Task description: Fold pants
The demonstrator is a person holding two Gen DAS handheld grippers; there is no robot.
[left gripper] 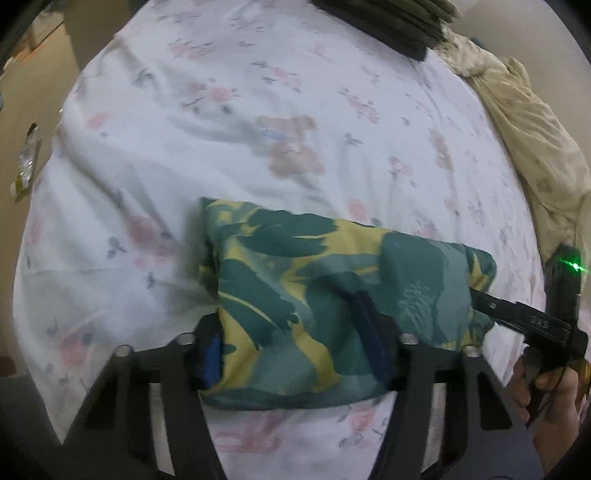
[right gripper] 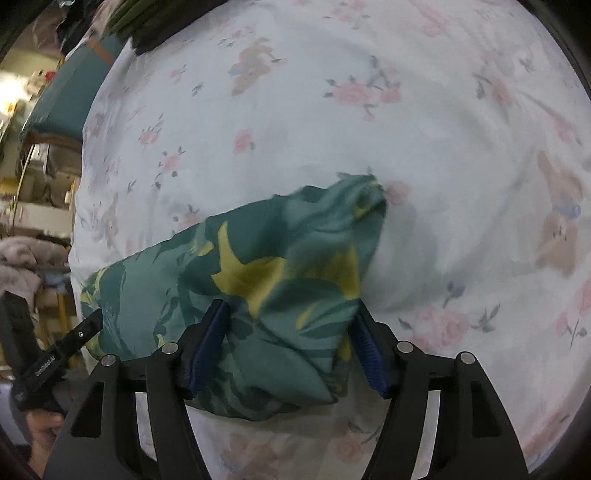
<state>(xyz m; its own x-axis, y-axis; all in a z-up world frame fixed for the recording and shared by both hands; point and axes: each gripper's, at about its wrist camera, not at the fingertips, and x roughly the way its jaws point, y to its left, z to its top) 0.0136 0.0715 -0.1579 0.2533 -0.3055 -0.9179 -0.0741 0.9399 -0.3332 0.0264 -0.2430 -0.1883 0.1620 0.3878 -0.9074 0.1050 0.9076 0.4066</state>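
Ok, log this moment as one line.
pants: folded bundle on floral sheet | left tool: open around bundle | right tool: open around bundle

Bedsheet [left gripper: 258, 92] lies open beyond the folded pants [left gripper: 314, 295]; dark pile [left gripper: 388, 26] blocks the far edge.

The pants [left gripper: 332, 295] are green with yellow splashes. They are folded into 1 small, thick bundle. The bundle lies flat on the white sheet [left gripper: 258, 110] with pink flowers, near the sheet's front edge. Its far corner [right gripper: 365, 192] is a bit crumpled and puffy.
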